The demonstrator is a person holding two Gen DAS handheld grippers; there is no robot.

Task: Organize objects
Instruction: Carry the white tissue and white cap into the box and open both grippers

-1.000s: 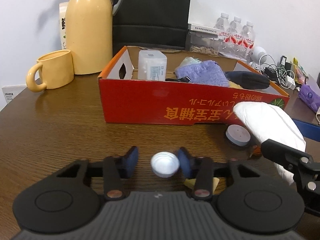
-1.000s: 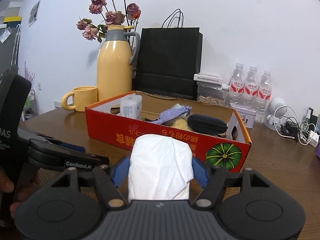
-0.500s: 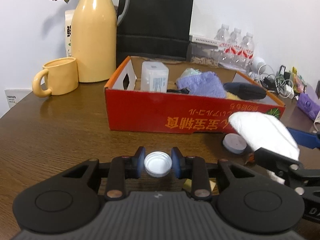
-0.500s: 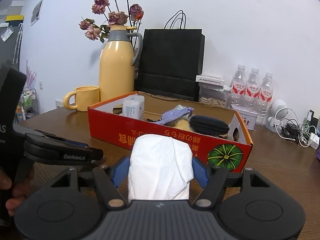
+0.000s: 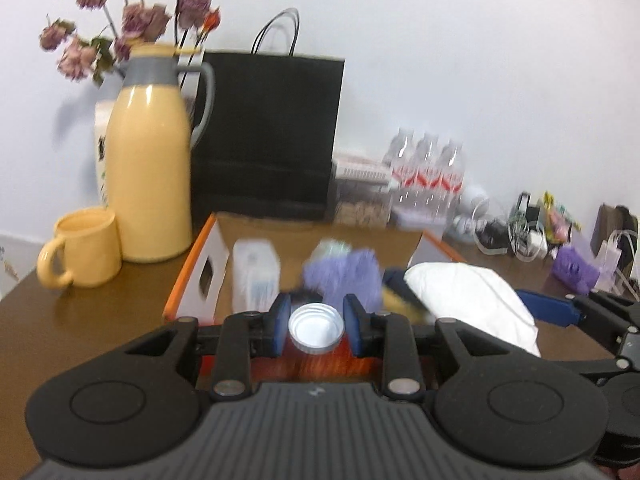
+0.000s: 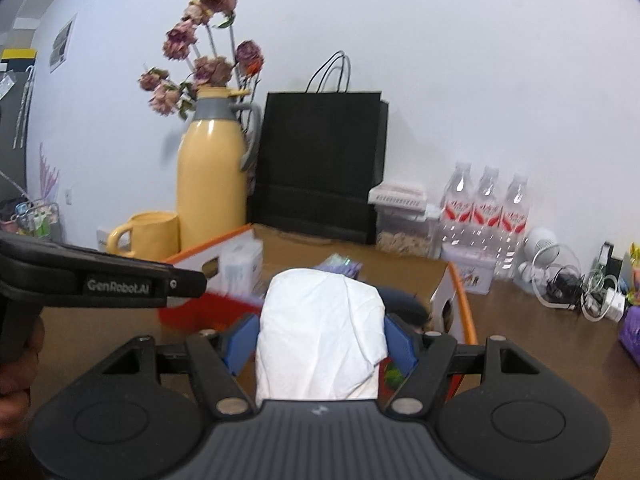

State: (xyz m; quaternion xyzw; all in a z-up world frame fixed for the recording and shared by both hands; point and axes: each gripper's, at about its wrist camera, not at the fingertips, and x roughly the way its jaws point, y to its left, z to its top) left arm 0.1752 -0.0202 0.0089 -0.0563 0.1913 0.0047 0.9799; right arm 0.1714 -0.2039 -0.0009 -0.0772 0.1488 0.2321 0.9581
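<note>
Cap (image 5: 316,328) first: a small white bottle cap sits pinched between the blue pads of the left gripper (image 5: 317,330), jaws drawn in narrow on it, open side facing the camera. It hangs just in front of the near red wall of the cardboard box (image 5: 192,276), with the box's contents behind it. Over on the right, the right gripper (image 6: 320,340) stands wide, its blue pads clamped on either side of a soft white packet (image 6: 320,332), likely folded tissue or a pad, though the blur makes that hard to call. That packet too is up at the box's near edge, and it shows from the left camera (image 5: 472,304) above the right end of the box. Inside the box lie a white tub (image 5: 256,276), a purple cloth (image 5: 344,276) and a dark pouch (image 6: 404,304), all smeared by motion. Behind the box stand a yellow jug (image 5: 148,176) holding dried flowers (image 5: 128,28), a yellow mug (image 5: 84,248) beside it, a black paper bag (image 5: 268,132) and three water bottles (image 6: 484,208) against the wall, all on the brown table (image 5: 80,320).
</note>
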